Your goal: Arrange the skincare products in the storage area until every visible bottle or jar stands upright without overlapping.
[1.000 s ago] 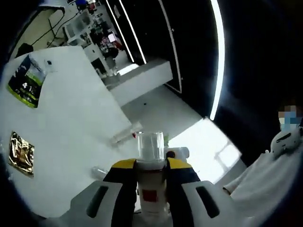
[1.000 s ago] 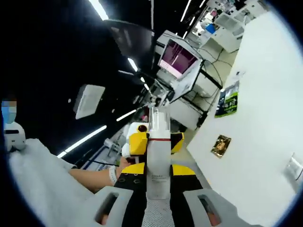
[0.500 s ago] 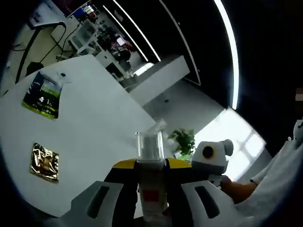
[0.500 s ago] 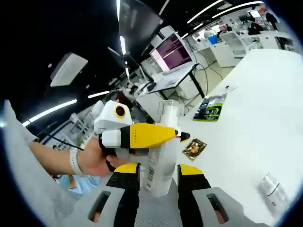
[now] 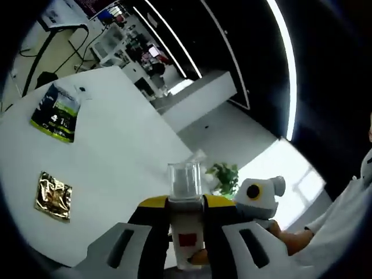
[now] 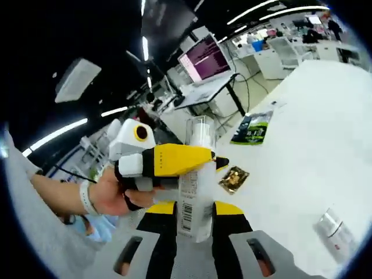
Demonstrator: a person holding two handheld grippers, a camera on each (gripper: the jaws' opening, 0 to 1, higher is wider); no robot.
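The left gripper (image 5: 186,218) and right gripper (image 6: 195,224) had yellow-and-black jaws on grey mounts; the person wore a white wristband (image 6: 86,197) and grey sleeve (image 6: 29,232).

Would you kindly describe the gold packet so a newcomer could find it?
On the white table, look near the edge closest to the grippers. The gold packet lies flat there: small, square, crinkled and shiny, unlike the larger green and black pouch farther along the table.

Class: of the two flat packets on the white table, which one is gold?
The small gold foil packet, nearer the grippers; the larger packet farther back is green and dark.
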